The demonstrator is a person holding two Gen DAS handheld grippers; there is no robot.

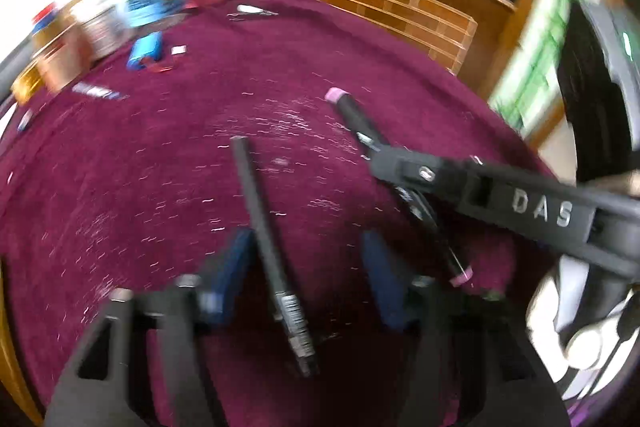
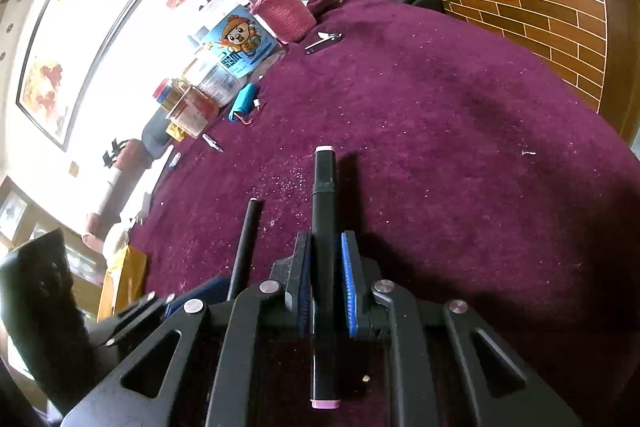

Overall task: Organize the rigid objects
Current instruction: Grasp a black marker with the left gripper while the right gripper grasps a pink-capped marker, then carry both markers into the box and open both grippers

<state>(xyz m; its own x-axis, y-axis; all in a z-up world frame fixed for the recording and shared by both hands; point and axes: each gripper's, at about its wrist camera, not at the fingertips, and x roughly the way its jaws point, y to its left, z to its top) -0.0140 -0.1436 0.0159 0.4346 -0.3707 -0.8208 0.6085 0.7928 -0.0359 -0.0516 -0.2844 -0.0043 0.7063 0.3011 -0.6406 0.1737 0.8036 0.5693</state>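
"DAS" on right gripper [image 1: 384, 163] arm — clamps pink-capped marker [image 2: 323, 227].

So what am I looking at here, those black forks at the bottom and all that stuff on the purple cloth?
Each picture comes from a camera on a hand-held tool, looking along its two fingers; no robot arm is involved. In the right-hand view, the right tool is shut on a black marker with pink ends. In the left-hand view, the left tool is open around a thin black pen lying on the purple cloth. Farther back stand a pink bottle, jars, and a small blue case.
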